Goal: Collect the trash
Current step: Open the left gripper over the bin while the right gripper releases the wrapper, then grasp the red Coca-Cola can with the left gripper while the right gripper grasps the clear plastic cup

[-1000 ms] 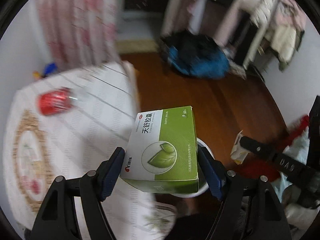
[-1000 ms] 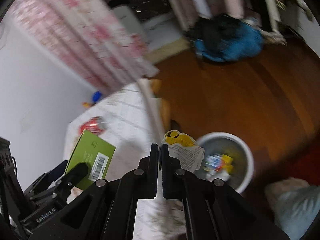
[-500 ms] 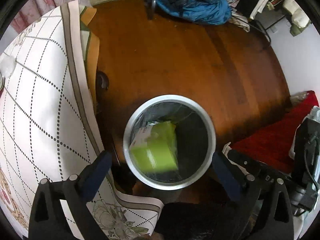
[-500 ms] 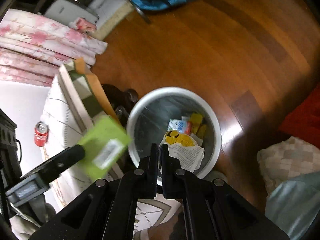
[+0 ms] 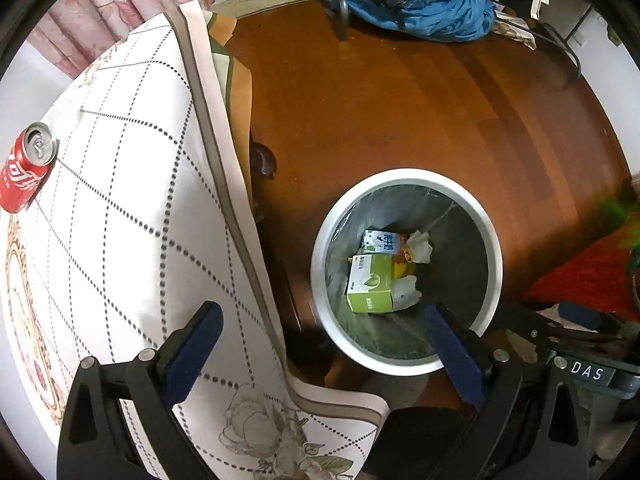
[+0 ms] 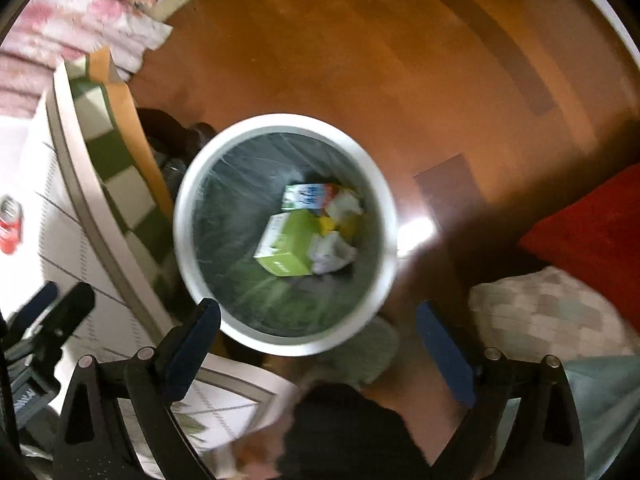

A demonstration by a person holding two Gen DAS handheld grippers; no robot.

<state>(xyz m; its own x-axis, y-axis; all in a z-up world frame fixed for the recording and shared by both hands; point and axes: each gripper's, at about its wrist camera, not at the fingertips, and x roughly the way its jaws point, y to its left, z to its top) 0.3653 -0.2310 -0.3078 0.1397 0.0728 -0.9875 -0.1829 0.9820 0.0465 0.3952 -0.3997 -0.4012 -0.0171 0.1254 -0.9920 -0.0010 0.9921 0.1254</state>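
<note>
A white round bin (image 5: 406, 174) with a clear liner stands on the wooden floor beside the table. Inside it lie a green and white box (image 5: 370, 282), a small carton and crumpled paper (image 5: 406, 292). My left gripper (image 5: 324, 336) hangs open above the bin's near rim, empty. My right gripper (image 6: 320, 340) also points down over the bin (image 6: 280, 120); its jaws are opening with nothing between them. The green box (image 6: 286, 240) and the paper wrapper (image 6: 334, 252) show blurred at the bottom. A red drink can (image 5: 26, 168) lies on the table's patterned cloth (image 5: 120, 200).
A dark table leg (image 5: 264, 160) stands left of the bin. A blue bag heap (image 5: 420, 8) and pink curtains (image 5: 120, 0) lie beyond. A red cushion (image 6: 592, 232) and a checked pillow (image 6: 552, 312) sit right of the bin.
Both grippers came down and tipped over the bin. The green box left the left gripper and fell in. The right gripper opened and its yellow and white wrapper dropped in.
</note>
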